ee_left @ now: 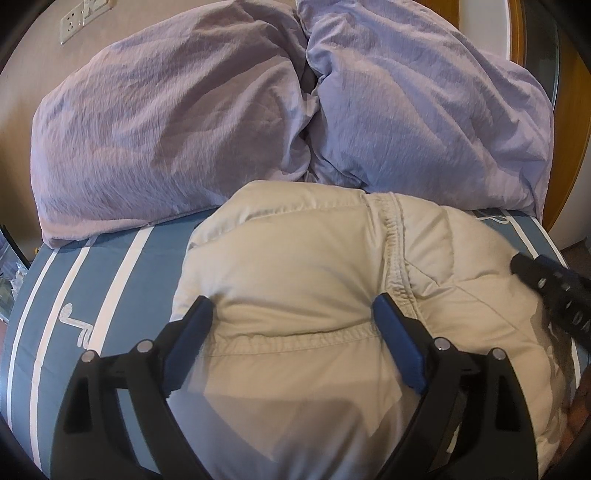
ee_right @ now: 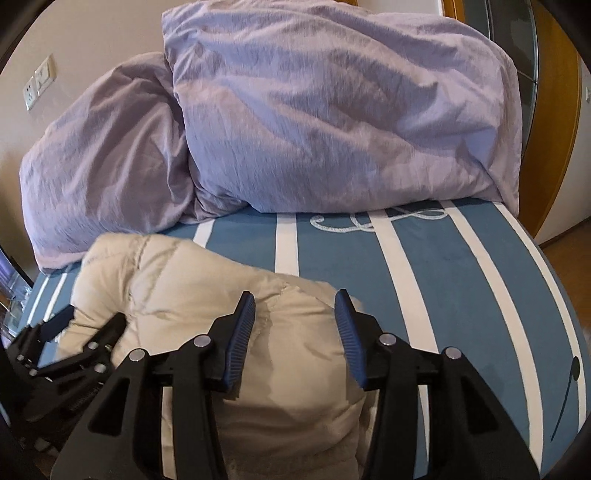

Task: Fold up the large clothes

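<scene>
The left tool is held wide, its two blue ribbed pads set apart over a puffy cream jacket, with nothing pinched between them. The right tool is seen at a middling gap, and its pads are not pressed on the fabric that lies below them. Both tools are built of matte black plastic arms with round silver pivot pins.

The jacket is quilted, with soft, swollen panels divided by stitched seams and a gathered, puckered band running across it. It is folded into a rounded bundle and laid on the bed, towards the bed's left side, with its far end touching the pillows. The bed is covered in a smooth blue sheet crossed by white stripes and stitched with white rope-like motifs.

Along the bed's far edge, two plump pillows in crinkled lilac cotton are propped side by side, touching each other. A pale wall with a socket plate is seen behind them.
</scene>
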